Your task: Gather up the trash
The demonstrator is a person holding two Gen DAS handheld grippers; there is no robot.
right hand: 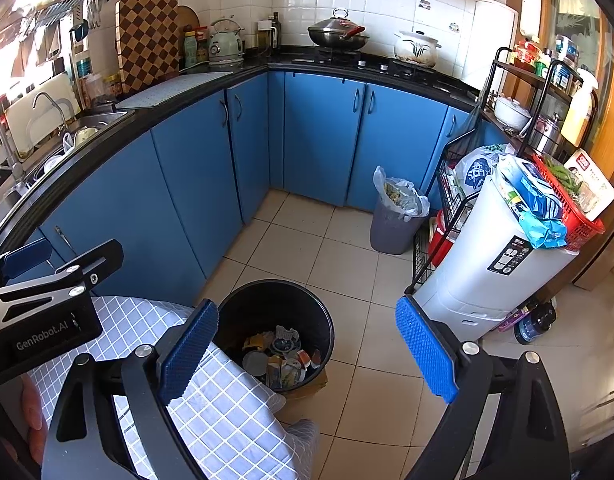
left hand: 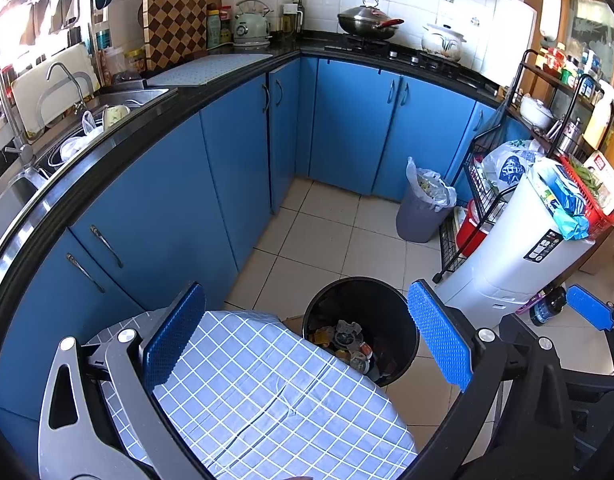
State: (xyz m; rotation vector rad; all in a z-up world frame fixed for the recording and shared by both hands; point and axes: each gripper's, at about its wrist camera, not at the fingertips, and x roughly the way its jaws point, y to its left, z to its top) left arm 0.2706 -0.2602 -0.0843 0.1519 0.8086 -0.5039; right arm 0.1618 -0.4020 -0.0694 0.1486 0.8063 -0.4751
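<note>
A black round bin (left hand: 403, 320) stands on the tiled floor, holding several crumpled wrappers and small cups (left hand: 349, 344). It also shows in the right wrist view (right hand: 315, 312), with the trash (right hand: 281, 354) inside. My left gripper (left hand: 307, 332) is open and empty, held above a table with a blue checked cloth (left hand: 267, 408). My right gripper (right hand: 307, 344) is open and empty, above the bin's near side. The left gripper's body (right hand: 47, 300) shows at the left of the right wrist view.
A grey bin with a plastic liner (right hand: 395, 220) stands by the blue cabinets (right hand: 195, 184). A white tall bin (right hand: 487, 272) with a red basket stands at the right, next to a black wire rack (right hand: 447, 208). The sink and counter run along the left.
</note>
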